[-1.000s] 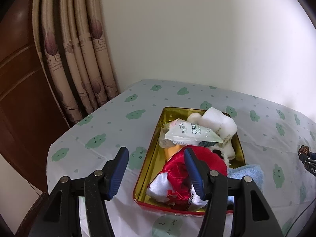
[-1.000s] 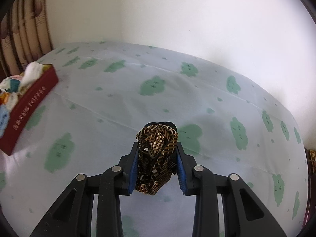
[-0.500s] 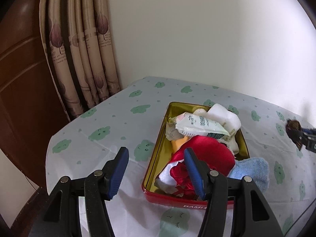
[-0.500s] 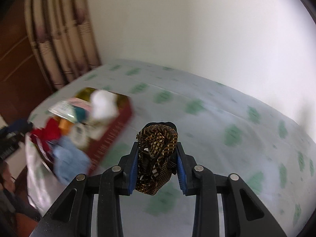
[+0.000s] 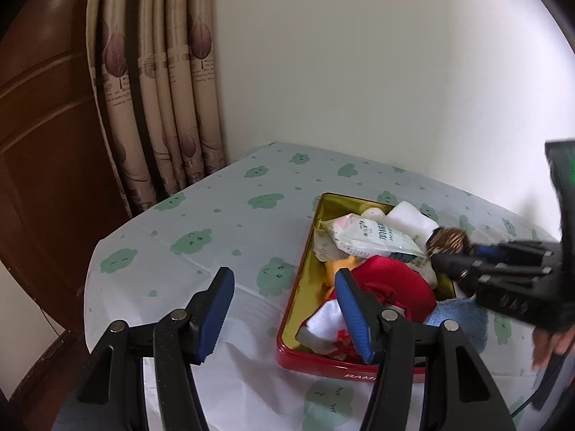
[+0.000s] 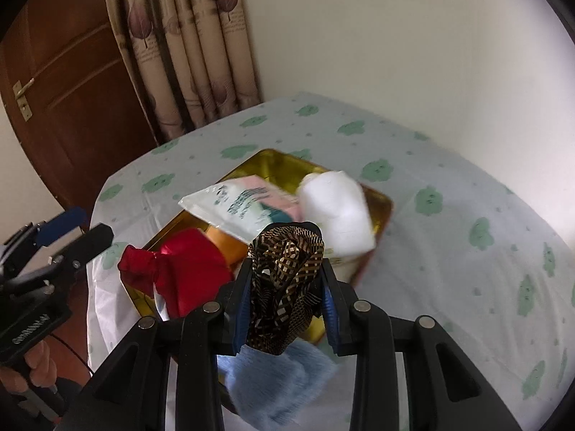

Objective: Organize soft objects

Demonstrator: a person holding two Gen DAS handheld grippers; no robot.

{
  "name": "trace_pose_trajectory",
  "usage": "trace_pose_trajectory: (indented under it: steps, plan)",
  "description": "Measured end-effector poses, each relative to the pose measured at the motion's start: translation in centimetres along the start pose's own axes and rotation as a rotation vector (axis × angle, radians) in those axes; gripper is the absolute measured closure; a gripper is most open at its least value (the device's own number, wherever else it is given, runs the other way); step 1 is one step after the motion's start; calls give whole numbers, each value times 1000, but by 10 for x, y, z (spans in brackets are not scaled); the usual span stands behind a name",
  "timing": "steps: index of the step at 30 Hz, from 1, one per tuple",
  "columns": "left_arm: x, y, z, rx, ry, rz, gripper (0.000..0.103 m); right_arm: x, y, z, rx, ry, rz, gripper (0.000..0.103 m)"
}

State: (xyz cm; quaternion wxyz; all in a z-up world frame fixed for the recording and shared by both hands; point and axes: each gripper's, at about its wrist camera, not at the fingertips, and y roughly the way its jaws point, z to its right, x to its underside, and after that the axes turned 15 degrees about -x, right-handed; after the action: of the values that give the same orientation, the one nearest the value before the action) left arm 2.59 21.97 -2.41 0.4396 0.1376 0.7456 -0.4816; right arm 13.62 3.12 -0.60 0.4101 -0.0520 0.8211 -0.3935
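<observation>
Right gripper [image 6: 285,300] (clamping patterned cloth [image 6: 285,283]) now over tin [image 6: 382,212]

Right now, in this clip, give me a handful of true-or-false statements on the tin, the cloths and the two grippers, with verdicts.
1. The right gripper holds a brown-and-gold patterned cloth in its jaws. True.
2. The left gripper grips the red satin cloth. False: its jaws stand open and empty, with the red cloth lying in the tin behind them.
3. The red rectangular tin with a gold inside is empty. False: it holds the red cloth, a white plastic-wrapped tissue pack and other soft items.
4. A light blue terry towel hangs over the tin's edge. True.
5. The tablecloth is plain white. False: it carries green cloud prints.
</observation>
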Motion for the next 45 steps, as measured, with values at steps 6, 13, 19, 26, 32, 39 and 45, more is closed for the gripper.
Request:
trace_pose_trajectory:
  steps: [6,13,19,26,32,39,45]
  plan:
    - [-4,-1,-11,-21,-22,0,43,1,20,-2,6,19,-27,67]
    - [-5,2,-13,-43,-18,-9,43,5,22,-2,19,46,-17,38]
    - [-4,2,-11,-60,-7,-11,43,7,12,-9,52,47,11,29]
    - [-3,3,-10,-79,-4,-17,43,15,-11,-24,87,34,61,15]
    - [-1,5,-7,-87,11,-24,43,32,-33,-34,129,58,82,10]
    - [2,6,-1,-71,29,-30,43,57,-46,-46,182,74,74,7]
    - [1,5,-1,-65,21,-34,43,71,-42,-45,151,131,53,7]
